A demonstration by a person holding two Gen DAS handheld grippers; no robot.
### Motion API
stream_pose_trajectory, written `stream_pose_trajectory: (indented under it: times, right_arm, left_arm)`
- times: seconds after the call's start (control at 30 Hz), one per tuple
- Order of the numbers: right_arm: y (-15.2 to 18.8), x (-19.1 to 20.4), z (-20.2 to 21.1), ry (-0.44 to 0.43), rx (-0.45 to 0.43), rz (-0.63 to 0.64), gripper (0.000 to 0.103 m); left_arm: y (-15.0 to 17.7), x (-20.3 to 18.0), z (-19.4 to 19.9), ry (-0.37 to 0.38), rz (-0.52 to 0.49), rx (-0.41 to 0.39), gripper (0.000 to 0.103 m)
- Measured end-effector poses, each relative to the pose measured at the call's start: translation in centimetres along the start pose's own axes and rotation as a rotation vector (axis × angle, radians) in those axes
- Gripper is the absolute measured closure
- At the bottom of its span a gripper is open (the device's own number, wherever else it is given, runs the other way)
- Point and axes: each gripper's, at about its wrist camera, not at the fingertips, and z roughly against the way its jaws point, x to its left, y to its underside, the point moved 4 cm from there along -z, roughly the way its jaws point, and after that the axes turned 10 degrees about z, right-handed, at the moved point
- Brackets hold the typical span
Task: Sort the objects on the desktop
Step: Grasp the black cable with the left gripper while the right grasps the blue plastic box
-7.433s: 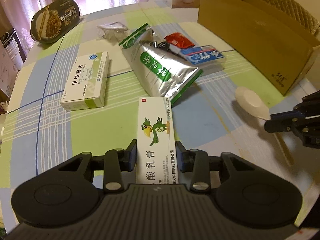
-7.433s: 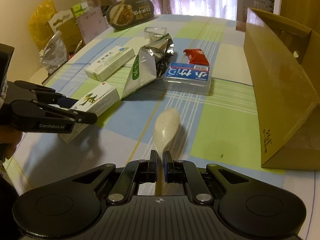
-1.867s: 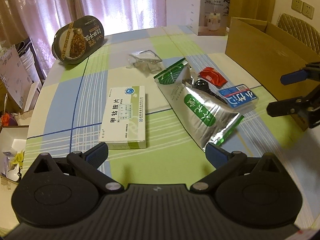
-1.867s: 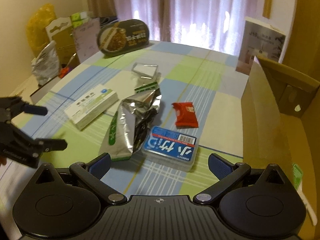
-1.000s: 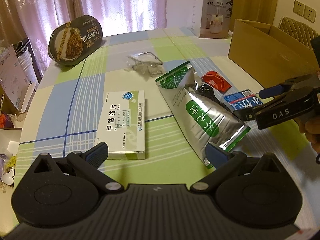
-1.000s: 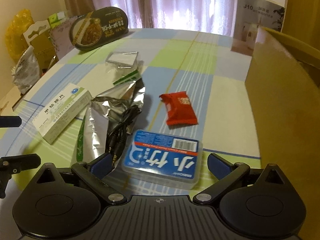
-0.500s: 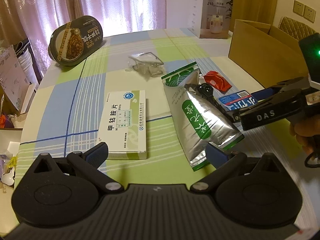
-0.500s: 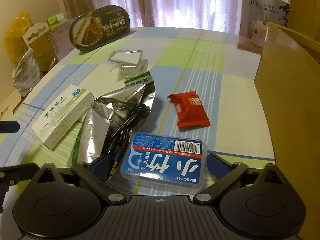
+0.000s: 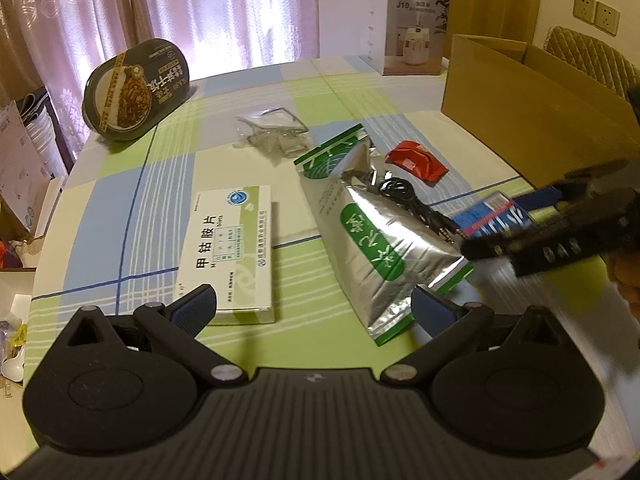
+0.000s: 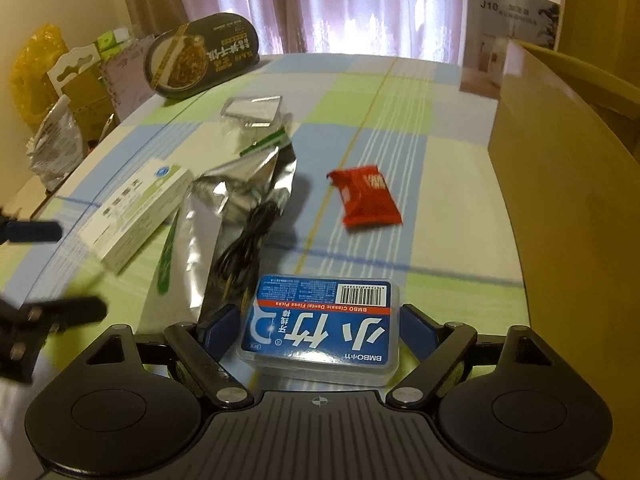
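A blue dental floss box (image 10: pixel 320 324) lies on the checked tablecloth between the fingers of my right gripper (image 10: pixel 320 328). That gripper is open, its pads close beside the box's two short sides. My left gripper (image 9: pixel 314 308) hangs open over the table, a white and green medicine box (image 9: pixel 232 256) by its left finger and a silver foil pouch (image 9: pixel 372 232) by its right. A black cable (image 10: pixel 244 244) rests on the pouch. A red snack packet (image 10: pixel 368 196) lies further back. In the left wrist view the right gripper (image 9: pixel 540 220) is blurred around the floss box (image 9: pixel 492 216).
An open cardboard box (image 9: pixel 520 112) stands along the table's right side. A dark noodle bowl (image 9: pixel 136 88) leans at the far left, a clear plastic packet (image 9: pixel 272 132) lies mid-table, and a white appliance carton (image 9: pixel 408 28) stands at the back. A hand (image 9: pixel 628 288) holds the right gripper.
My right gripper has come forward around the floss box and its fingers have narrowed towards it. The foil pouch has swung a little. My left gripper has edged forward, still open.
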Motion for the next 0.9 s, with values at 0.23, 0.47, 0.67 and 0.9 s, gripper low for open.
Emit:
stream_pose_trajectory:
  times: [0.23,0.47,0.67,0.9]
  right_arm:
    - [3.3,0.9,3.0,0.023,-0.001,0.018,0.020]
    - [5.2,1.0,4.7,0.067,0.003,0.044,0.015]
    - [6.5,1.1,5.0,0.054,0.016,0.044,0.009]
    - [6.9,1.0,7.3,0.056,-0.060,0.027,0.009]
  left_arm:
    - [0.2,-0.4,0.1,0.025,0.006,0.004,0.001]
    - [0.3,-0.8,0.1,0.035,0.004,0.005,0.001]
    - [-0.3,-2.2,0.2,0.095,0.024,0.003,0.002]
    - [-2.2,-6.0,-0.2,0.123,-0.064,0.009,0.023]
